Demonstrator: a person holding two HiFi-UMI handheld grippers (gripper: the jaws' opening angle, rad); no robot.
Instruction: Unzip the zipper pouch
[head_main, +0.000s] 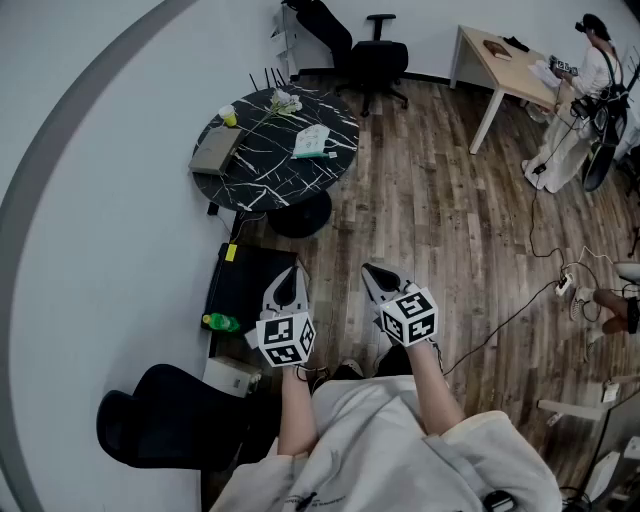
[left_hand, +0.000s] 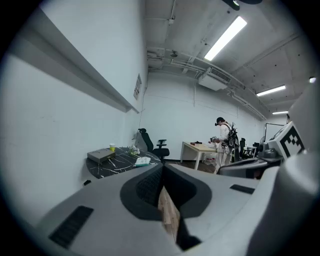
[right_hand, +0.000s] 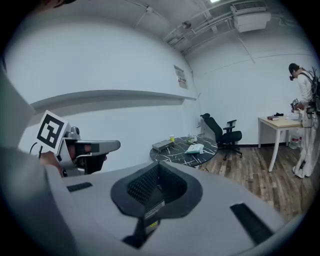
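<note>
The zipper pouch (head_main: 313, 141) looks like a flat pale green-and-white packet. It lies on the right part of a round black marble table (head_main: 262, 172) far ahead of me. It also shows small in the left gripper view (left_hand: 142, 161) and the right gripper view (right_hand: 195, 148). My left gripper (head_main: 291, 272) and right gripper (head_main: 372, 270) hang side by side in front of my body, over the wooden floor and well short of the table. Both are shut with nothing between the jaws, as the left gripper (left_hand: 161, 172) and right gripper (right_hand: 159, 170) views confirm.
On the table lie a grey box (head_main: 215, 152), a yellow cup (head_main: 229, 118) and flowers (head_main: 285, 100). A black case (head_main: 245, 285) with a green bottle (head_main: 222, 322) sits on the floor below the grippers. A black chair (head_main: 160, 420) stands at my left. A wooden desk (head_main: 505, 60) and a person (head_main: 580, 90) are far right.
</note>
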